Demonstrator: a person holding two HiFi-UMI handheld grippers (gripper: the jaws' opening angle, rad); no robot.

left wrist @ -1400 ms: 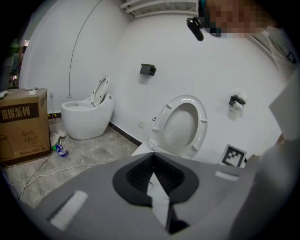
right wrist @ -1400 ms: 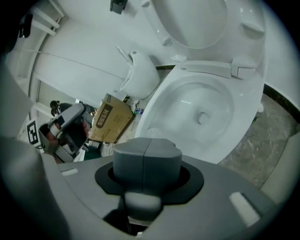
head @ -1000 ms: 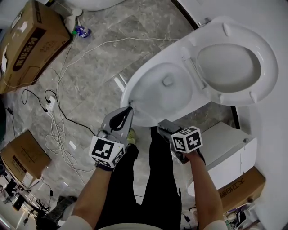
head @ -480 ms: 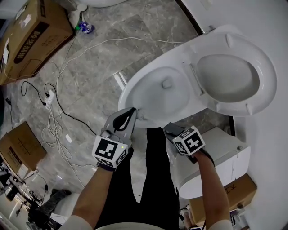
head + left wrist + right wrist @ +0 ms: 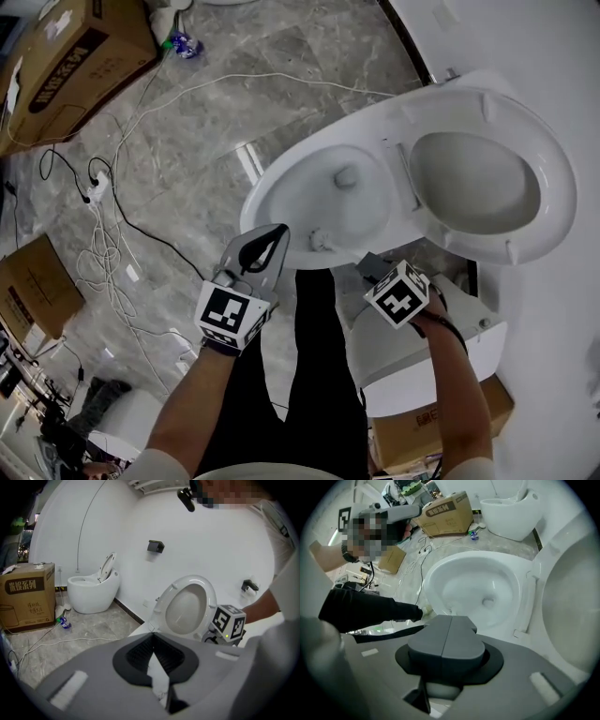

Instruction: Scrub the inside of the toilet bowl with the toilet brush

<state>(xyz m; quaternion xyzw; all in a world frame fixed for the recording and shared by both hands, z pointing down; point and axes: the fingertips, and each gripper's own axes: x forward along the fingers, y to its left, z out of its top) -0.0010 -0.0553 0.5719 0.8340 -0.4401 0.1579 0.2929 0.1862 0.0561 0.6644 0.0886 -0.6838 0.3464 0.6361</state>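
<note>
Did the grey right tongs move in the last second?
Yes. The grey right tongs shifted rightward, from beside the white box-shaped fixture to over its edge.

Lighting is bright, even and diffuse, with weak, soft-edged shadows. A pale glare streak lies on the polished floor (image 5: 187, 141), and a mild sheen covers the toilet bowl (image 5: 309, 202). Both gripper views are strongly fisheye-curved, with black vignetting at the corners and a soft, unfocused near foreground. The head view is sharp but bows at its edges.
</note>
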